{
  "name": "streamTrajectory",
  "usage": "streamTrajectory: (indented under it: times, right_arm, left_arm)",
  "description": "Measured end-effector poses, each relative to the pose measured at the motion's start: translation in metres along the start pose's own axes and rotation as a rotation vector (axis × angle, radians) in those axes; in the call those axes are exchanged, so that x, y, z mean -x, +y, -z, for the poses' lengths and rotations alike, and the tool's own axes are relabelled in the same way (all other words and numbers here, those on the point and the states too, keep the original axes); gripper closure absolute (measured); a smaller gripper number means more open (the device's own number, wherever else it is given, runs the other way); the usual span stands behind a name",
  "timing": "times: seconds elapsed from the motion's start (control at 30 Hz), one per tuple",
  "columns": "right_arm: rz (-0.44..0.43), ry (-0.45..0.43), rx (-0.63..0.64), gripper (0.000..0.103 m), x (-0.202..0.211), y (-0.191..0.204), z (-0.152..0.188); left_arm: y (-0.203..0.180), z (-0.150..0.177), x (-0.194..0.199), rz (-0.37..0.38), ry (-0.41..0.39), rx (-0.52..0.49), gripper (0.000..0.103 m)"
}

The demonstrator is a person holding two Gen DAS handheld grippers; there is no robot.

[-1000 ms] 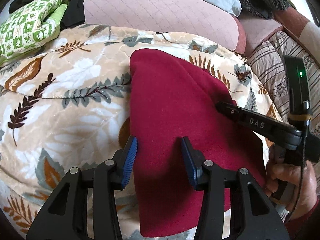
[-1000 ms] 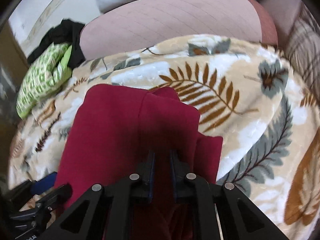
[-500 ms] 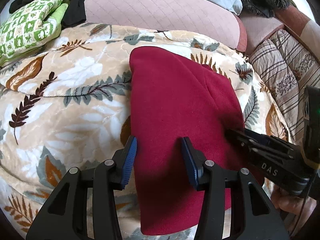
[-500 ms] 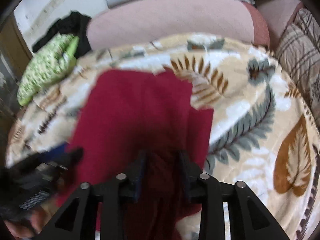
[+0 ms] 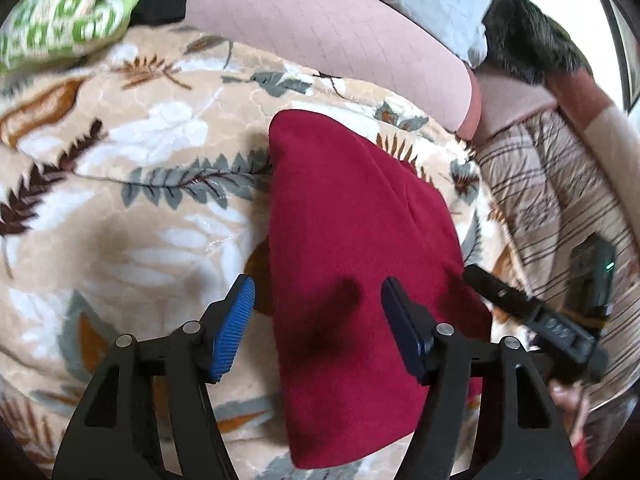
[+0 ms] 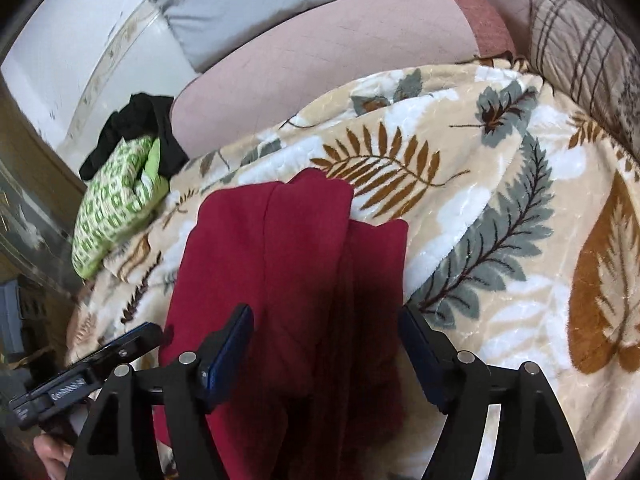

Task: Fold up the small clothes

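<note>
A dark red garment lies folded lengthwise on a leaf-patterned blanket. My left gripper hovers over its near left edge, jaws opening, blue pads clear of the cloth. My right gripper hangs over the garment's near right part, jaws opening wide, nothing pressed between the pads. In the left wrist view the right gripper shows as a black body at the garment's right edge. In the right wrist view the left gripper shows at lower left.
A green-and-white patterned cloth and a black garment sit at the blanket's far left. A pink cushion, a grey pillow and a striped cushion border the blanket. A dark furry item lies at far right.
The right gripper let go of the red garment and its jaws spread wide; it drew back toward the near right. The left gripper's jaws widened and it shifted a little over the garment's edge.
</note>
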State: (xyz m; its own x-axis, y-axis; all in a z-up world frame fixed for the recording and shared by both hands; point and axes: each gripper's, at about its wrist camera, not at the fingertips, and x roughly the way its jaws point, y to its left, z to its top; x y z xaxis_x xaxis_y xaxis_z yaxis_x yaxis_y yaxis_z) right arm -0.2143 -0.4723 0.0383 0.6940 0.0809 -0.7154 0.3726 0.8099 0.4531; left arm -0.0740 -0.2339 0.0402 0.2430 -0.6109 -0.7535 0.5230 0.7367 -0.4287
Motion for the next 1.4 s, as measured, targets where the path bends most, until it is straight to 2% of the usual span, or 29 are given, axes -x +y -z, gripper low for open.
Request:
streamTrajectory:
  times: [0.2,0.4,0.47,0.5,0.53,0.57,0.63,0.67,0.77,0.83,0.9,1.03,1.13,1.2,1.23,1.33,1.4]
  right_arm:
    - [-0.018,0.039,-0.028,0.029,-0.022,-0.013,0.001]
    - [-0.097,0.045,-0.093,0.02,-0.041,-0.024,0.004]
    - [-0.134,0.047,-0.111,0.017,-0.047,-0.024,0.005]
    - [-0.126,0.045,-0.095,0.017,-0.047,-0.021,0.006]
    - [-0.116,0.046,-0.076,0.02,-0.047,-0.017,0.007]
    - [-0.116,0.054,-0.059,0.034,-0.048,-0.014,0.007]
    - [-0.114,0.052,-0.051,0.048,-0.042,-0.008,0.007]
    - [-0.103,0.047,-0.035,0.054,-0.036,-0.003,0.006]
    - [-0.083,0.031,0.02,0.057,-0.016,0.015,0.006]
    - [-0.132,0.029,0.017,0.06,-0.002,0.026,0.011]
    - [-0.156,0.033,0.028,0.06,0.012,0.041,0.02]
    - [-0.181,0.09,0.06,0.06,0.029,0.077,0.058]
    - [-0.165,0.143,0.077,0.059,0.016,0.092,0.091]
    - [-0.111,0.215,0.062,0.054,-0.006,0.093,0.111]
    - [-0.078,0.231,0.05,0.046,-0.014,0.091,0.119]
    - [-0.086,0.195,-0.001,0.043,0.001,0.09,0.116]
    - [-0.074,0.165,0.016,0.043,0.017,0.093,0.109]
  left_arm:
    - [-0.001,0.002,-0.026,0.003,0.053,-0.005,0.037]
    - [-0.003,0.001,-0.046,0.024,0.073,0.004,0.024]
    - [-0.002,0.001,-0.054,0.054,0.088,0.02,0.024]
    - [-0.003,0.002,-0.057,0.064,0.096,0.018,0.025]
    - [-0.003,0.002,-0.057,0.063,0.097,0.014,0.03]
    - [-0.005,0.002,-0.055,0.059,0.099,0.007,0.033]
    - [-0.011,0.001,-0.043,0.056,0.086,-0.023,0.048]
    - [-0.014,0.001,-0.036,0.057,0.082,-0.038,0.051]
    - [-0.02,0.005,-0.004,0.07,0.07,-0.061,0.054]
    - [-0.018,0.012,0.019,0.066,0.054,-0.068,0.054]
    - [-0.013,0.024,0.048,0.064,0.057,-0.075,0.054]
    - [0.0,0.059,0.085,0.01,0.076,-0.079,0.054]
    - [0.018,0.088,0.083,-0.059,0.12,-0.069,0.054]
    - [0.031,0.102,0.071,-0.086,0.152,-0.035,0.052]
    - [0.035,0.106,0.073,-0.074,0.127,-0.025,0.051]
    - [0.032,0.104,0.082,-0.077,0.12,-0.025,0.051]
    - [0.03,0.101,0.088,-0.092,0.113,-0.031,0.051]
